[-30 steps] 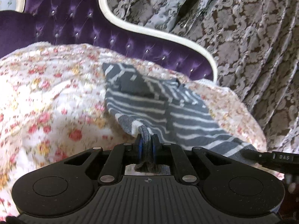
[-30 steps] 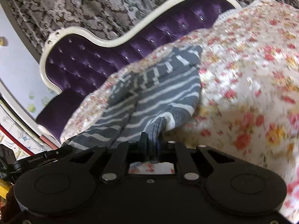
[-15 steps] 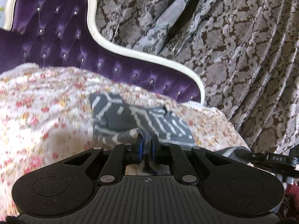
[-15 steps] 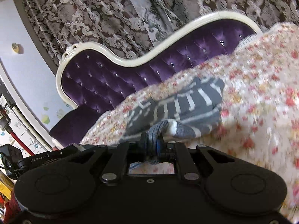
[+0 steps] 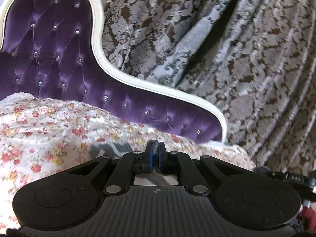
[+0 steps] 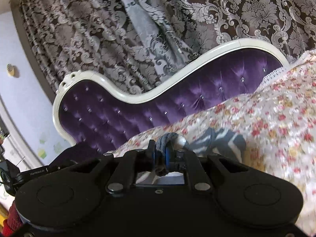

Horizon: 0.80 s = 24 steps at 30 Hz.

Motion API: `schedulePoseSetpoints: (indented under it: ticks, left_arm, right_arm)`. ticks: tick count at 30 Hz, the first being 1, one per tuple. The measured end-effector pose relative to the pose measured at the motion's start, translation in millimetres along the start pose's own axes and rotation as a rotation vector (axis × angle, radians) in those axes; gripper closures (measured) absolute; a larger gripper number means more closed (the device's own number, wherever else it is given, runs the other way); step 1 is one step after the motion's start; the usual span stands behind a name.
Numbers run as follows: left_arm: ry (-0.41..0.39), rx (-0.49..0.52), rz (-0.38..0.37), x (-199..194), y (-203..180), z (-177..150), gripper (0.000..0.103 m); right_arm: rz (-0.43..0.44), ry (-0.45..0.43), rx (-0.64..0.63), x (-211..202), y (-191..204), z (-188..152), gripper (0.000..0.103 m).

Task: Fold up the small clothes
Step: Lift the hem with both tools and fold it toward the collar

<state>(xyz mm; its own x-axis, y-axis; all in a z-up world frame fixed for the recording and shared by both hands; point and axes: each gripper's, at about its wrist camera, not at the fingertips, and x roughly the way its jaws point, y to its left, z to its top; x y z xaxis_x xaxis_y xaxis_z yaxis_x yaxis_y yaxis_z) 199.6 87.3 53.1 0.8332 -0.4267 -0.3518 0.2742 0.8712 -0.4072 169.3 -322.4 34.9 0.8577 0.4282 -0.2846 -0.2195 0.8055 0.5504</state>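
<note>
Both grippers have carried the near hem forward and up: the left gripper (image 5: 155, 148) and right gripper (image 6: 160, 150) stay pinched on the striped garment (image 6: 219, 138), now doubled over itself on the floral bedspread (image 5: 49, 130); the fold looks nearly laid.

A home, by the look of it a bedroom or sitting room. A tufted purple velvet backrest (image 5: 59, 59) with a curved white frame and crystal buttons fills ten o'clock in the left view; heavy damask curtains (image 5: 256, 69) hang from twelve to three. A floral cover (image 5: 39, 130) spreads at eight o'clock.
</note>
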Motion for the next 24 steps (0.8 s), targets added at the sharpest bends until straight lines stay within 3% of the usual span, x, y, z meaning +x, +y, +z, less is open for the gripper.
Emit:
schedulePoseSetpoints:
  ticks: [6,15,22,24]
  left_arm:
    - [0.005,-0.049,0.053,57,21,14,0.098]
    - [0.106,-0.062,0.153,149,52,3,0.098]
    - [0.181,-0.051,0.206,189,67,-11,0.096]
    - [0.177,-0.041,0.22,192,70,-12,0.095]
  right_arm:
    - [-0.048,0.027,0.018,58,-27,12,0.085]
    - [-0.154,0.162,0.087,149,-82,1,0.085]
    - [-0.205,0.226,0.091,178,-100,-7,0.084]
    - [-0.196,0.229,0.108,180,-103,-8,0.077]
